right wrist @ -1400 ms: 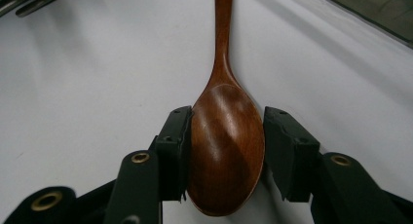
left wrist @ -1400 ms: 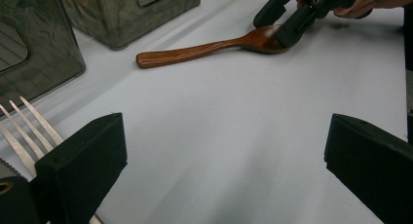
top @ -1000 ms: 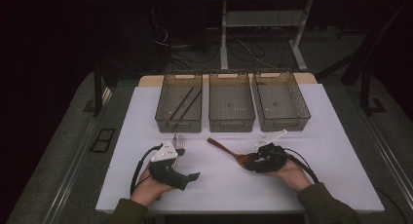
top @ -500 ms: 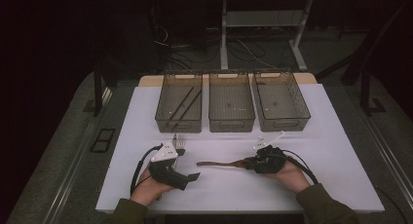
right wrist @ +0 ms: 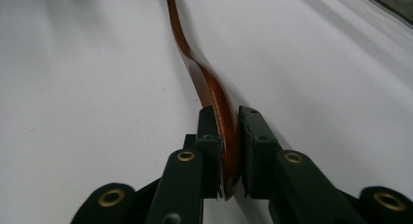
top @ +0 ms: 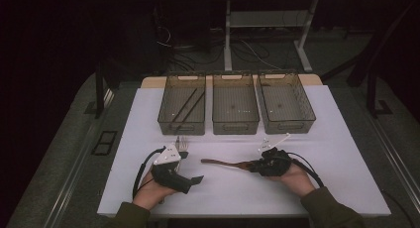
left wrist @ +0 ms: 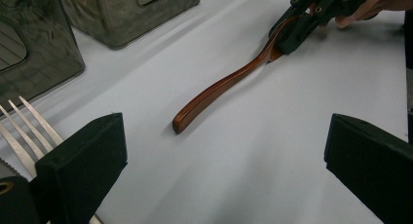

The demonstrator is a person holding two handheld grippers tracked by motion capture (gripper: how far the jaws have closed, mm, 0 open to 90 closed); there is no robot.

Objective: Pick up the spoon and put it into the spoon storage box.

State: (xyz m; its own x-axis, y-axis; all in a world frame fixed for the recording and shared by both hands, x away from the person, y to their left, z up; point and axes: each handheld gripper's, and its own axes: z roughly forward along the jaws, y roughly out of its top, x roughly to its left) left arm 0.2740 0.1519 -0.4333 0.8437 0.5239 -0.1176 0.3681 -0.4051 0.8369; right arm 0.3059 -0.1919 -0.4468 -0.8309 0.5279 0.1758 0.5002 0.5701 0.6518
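Wooden spoon [top: 225, 163] in right hand-held gripper [top: 253, 165], three bins [top: 236, 109] on white table [top: 341, 148] behind.

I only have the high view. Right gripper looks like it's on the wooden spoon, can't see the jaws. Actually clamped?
Observer: Yes. In the right gripper view the right gripper has both pads pressed on the wooden spoon, jaws having just closed.
Operator: Which end?
Observer: The wide bowl end, turned on edge between the pads.
Operator: Left gripper?
Observer: The left gripper stands wide open, nothing between the jaws; a fork lies by its left jaw.
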